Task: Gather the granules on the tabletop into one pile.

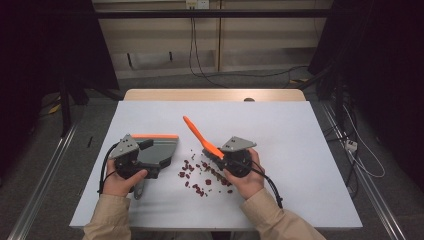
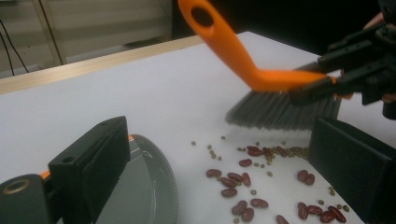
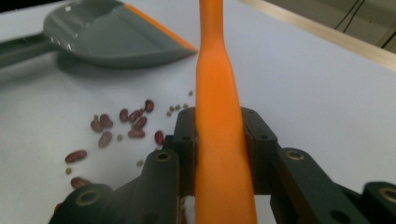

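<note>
Brush (image 1: 200, 136), orange-handled, clamped in the right gripper (image 1: 235, 159) near the middle of the white table (image 1: 300, 165). Handle seen in the high view slanting up and away from the person toward the left, its long axis running diagonally from the gripper to the free end. Hanging hole (image 2: 201, 16) at that free end, plain in the left gripper view; grey bristles (image 2: 280, 109) pointed down at the table, just above the spill. Right jaws closed narrow on the handle (image 3: 219, 154), one black jaw pressed to each side of it in the right gripper view, handle rising straight up between them. Red beans (image 1: 197, 175) and small greenish seeds (image 2: 212, 151) scattered on the table between the two grippers, close under the bristles. Grey dustpan (image 1: 157, 150) with an orange edge (image 1: 155, 136) lying flat at the left, mouth turned toward the beans, held at its handle by the left gripper (image 1: 131, 159). Left jaws set around the pan's handle; how tightly could not be told. Pan and brush apart, beans between them.
</note>
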### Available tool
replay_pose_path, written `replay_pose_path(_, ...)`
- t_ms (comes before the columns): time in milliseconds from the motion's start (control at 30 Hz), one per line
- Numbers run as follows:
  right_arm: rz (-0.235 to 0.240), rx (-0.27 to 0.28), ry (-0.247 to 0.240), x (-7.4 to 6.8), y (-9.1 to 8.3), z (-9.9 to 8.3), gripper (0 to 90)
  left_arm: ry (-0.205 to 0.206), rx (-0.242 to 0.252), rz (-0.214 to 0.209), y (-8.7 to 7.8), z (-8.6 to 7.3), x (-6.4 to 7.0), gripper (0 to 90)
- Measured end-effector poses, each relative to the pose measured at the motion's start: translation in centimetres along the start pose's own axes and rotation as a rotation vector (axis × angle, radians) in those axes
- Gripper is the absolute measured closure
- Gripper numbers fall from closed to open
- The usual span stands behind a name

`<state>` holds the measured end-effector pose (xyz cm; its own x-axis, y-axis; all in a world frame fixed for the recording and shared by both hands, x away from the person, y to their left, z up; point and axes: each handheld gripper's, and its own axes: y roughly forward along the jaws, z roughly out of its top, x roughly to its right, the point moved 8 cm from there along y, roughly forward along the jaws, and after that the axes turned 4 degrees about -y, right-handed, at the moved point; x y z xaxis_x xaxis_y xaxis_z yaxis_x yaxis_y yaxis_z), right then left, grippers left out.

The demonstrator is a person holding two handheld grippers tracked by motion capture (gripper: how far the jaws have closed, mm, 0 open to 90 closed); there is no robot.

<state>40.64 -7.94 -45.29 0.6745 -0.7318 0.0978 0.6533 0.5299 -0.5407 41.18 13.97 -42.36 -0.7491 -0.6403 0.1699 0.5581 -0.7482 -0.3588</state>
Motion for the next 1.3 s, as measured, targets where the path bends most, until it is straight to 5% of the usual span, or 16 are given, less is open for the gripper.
replay_pose_path(167,0.055,0.046,-0.02,2.1,0.4,1.5,71.5,-0.014,0.005,0.005,-0.1,0.0,-0.2,5.8)
replay_pose_path(467,0.2,0.086,-0.106,4.2,5.1,2.1,71.5,-0.02,-0.004,0.016,-0.3,-0.3,-0.8,5.8)
replay_pose_path(767,0.29,0.066,-0.246,2.7,8.3,2.2,71.5,-0.04,-0.004,0.031,-0.7,-0.6,-1.7,5.8)
replay_pose_path(967,0.325,0.039,-0.318,1.2,7.9,1.9,71.0,-0.048,-0.001,0.049,-1.5,-0.8,-2.3,5.8)
replay_pose_path(1300,0.397,0.022,-0.34,-0.5,6.3,1.3,71.0,-0.032,-0.031,0.049,-2.3,-1.7,-2.5,5.8)
